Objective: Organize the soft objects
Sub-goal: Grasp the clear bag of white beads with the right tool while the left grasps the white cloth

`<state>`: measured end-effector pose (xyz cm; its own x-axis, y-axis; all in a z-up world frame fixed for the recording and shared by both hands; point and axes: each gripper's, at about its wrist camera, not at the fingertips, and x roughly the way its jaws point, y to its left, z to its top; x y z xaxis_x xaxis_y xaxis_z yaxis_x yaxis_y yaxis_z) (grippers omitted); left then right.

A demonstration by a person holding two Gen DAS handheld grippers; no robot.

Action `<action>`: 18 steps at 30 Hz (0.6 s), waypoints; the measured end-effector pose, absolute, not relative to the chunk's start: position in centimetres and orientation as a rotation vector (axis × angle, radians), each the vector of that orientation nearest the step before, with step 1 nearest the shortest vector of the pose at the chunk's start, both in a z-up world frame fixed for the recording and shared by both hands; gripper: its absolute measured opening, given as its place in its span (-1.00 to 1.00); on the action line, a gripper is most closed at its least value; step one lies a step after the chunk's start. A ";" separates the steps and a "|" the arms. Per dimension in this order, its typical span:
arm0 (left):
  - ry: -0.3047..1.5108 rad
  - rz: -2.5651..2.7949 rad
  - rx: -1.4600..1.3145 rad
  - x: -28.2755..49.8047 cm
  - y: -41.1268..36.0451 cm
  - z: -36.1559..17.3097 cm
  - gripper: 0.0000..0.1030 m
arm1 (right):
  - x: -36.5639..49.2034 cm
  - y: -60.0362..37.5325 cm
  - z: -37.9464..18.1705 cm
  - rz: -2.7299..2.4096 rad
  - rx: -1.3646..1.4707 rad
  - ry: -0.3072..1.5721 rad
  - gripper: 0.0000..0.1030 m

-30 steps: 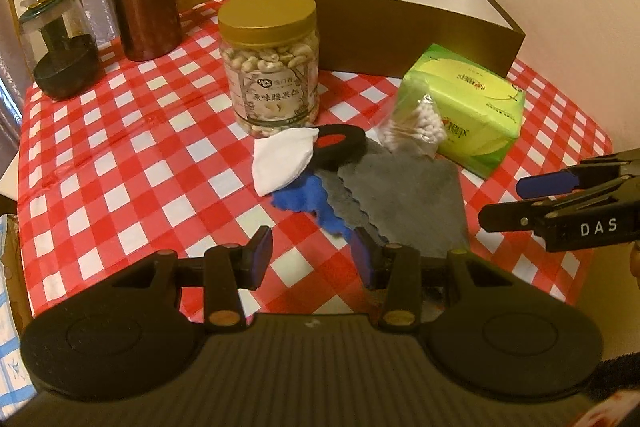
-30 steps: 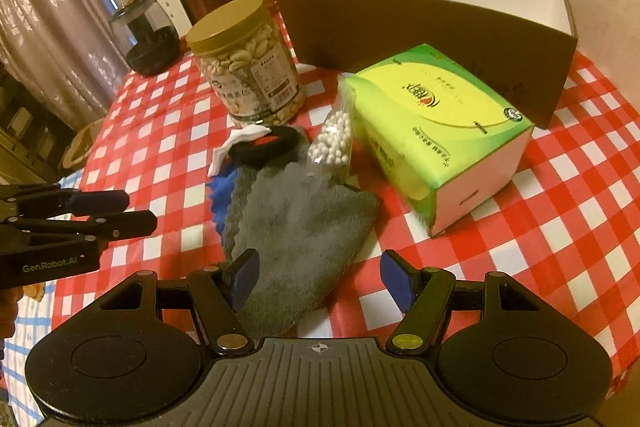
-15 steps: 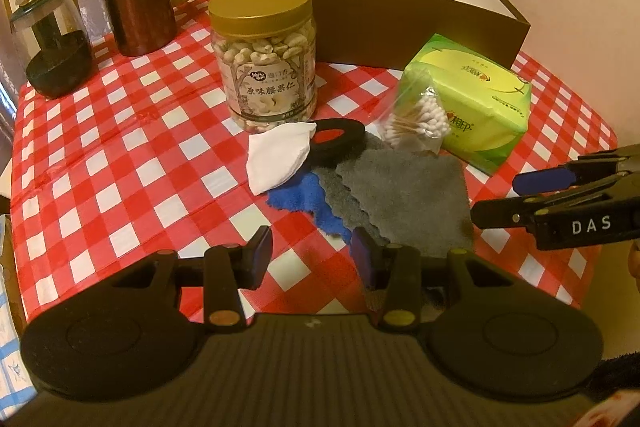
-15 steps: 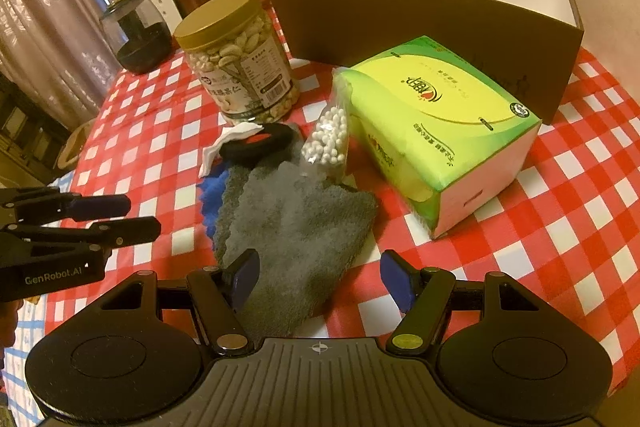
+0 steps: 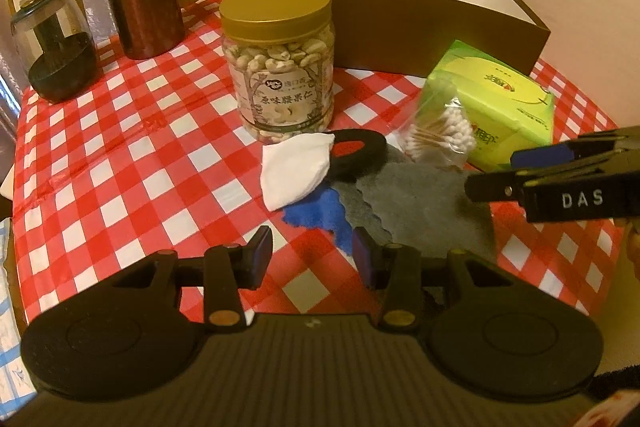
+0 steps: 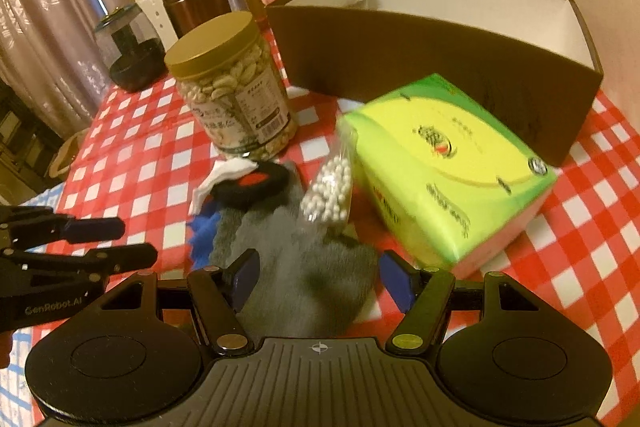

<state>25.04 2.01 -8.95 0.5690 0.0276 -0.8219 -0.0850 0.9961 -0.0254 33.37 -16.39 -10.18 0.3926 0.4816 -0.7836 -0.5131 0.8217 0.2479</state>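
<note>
Both claws, left (image 5: 312,259) and right (image 6: 316,277), gape empty above the grey cloth (image 6: 304,279).

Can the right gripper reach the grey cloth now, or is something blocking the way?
Probably yes. The right gripper is open, and the grey cloth lies directly beyond its fingers. Only the bag of cotton swabs rests on the cloth's far edge.

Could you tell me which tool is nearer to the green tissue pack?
The right tool: the tissue pack lies just ahead of its right finger. The left tool sits over the blue cloth, farther away.
</note>
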 end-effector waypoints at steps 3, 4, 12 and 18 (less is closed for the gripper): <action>0.963 0.070 -0.063 25.5 2.3 -9.1 -0.21 | 34.3 -15.6 -10.4 0.625 -0.047 0.965 0.30; 0.962 0.072 -0.062 25.6 2.4 -9.2 -0.21 | 34.5 -15.4 -10.5 0.625 -0.052 0.960 0.30; 0.953 0.071 -0.052 27.1 2.8 -9.7 -0.21 | 35.8 -13.3 -11.7 0.628 -0.100 0.941 0.04; 0.954 0.051 -0.024 28.4 2.7 -10.4 -0.21 | 36.3 -12.5 -12.0 0.628 -0.110 0.913 -0.28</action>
<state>28.39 2.66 -10.41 0.5770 0.0327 -0.8161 -0.0542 0.9985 0.0017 36.34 -12.49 -11.96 0.4473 0.4605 -0.7667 -0.5513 0.8170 0.1691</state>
